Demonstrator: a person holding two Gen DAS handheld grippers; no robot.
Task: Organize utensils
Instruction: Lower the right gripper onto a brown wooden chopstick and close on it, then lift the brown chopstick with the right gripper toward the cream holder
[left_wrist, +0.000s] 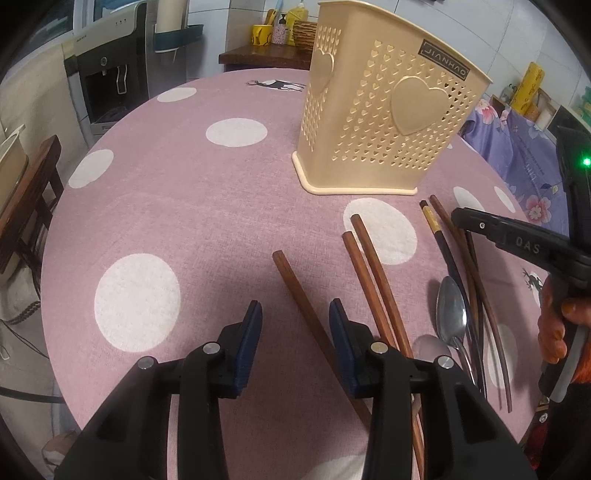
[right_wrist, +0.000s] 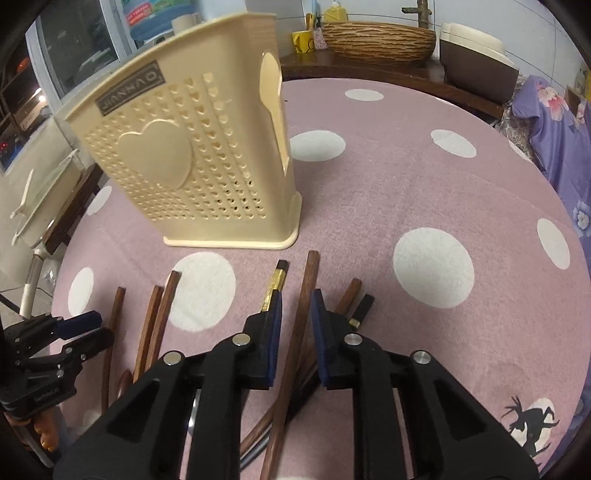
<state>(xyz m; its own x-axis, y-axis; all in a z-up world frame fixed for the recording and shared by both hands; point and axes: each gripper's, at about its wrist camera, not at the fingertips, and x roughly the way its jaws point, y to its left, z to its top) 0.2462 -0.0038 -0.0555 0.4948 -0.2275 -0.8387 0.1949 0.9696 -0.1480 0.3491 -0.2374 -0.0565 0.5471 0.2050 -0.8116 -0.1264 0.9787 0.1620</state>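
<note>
Found left tongs (left_wrist: 293, 306) spread, pointing steeply down at the spotted tablecloth (left_wrist: 166, 206). Noted one brown chopstick (left_wrist: 295, 284) lying slantwise on the cloth through the gap, touched by neither pad. Noted a pair of chopsticks (left_wrist: 369, 258) just outside the right-hand jaw, and a spoon (left_wrist: 450, 310) further out to that side among more sticks.

Found right tongs (right_wrist: 297, 295) drawn nearly together around a long brown chopstick (right_wrist: 306, 280). Observed a sliver of cloth beside the stick on one side; judged not yet pinched, though unable to confirm contact at the other pad. Noted a black, gold-banded chopstick (right_wrist: 279, 275) hard against the outside of the left-hand jaw, and other sticks crossing beneath the jaws lower down.

Located the cream holder (left_wrist: 369, 122) upright, ahead of both tongs, clear of every utensil. Saw nothing placed in it from these views; interior hidden.

Risks, as judgement:
- Dragging or flicking the crossed sticks under the right tongs on lifting, owing to the tangle.
- Swinging or slipping of a long stick, if gripped away from its middle.
- Catching the neighbouring pair in the left tongs, owing to closeness.
- Knocking the tall, light-looking holder with a stick end at the rim.
- Clashing of the two tongs, working side by side.
</note>
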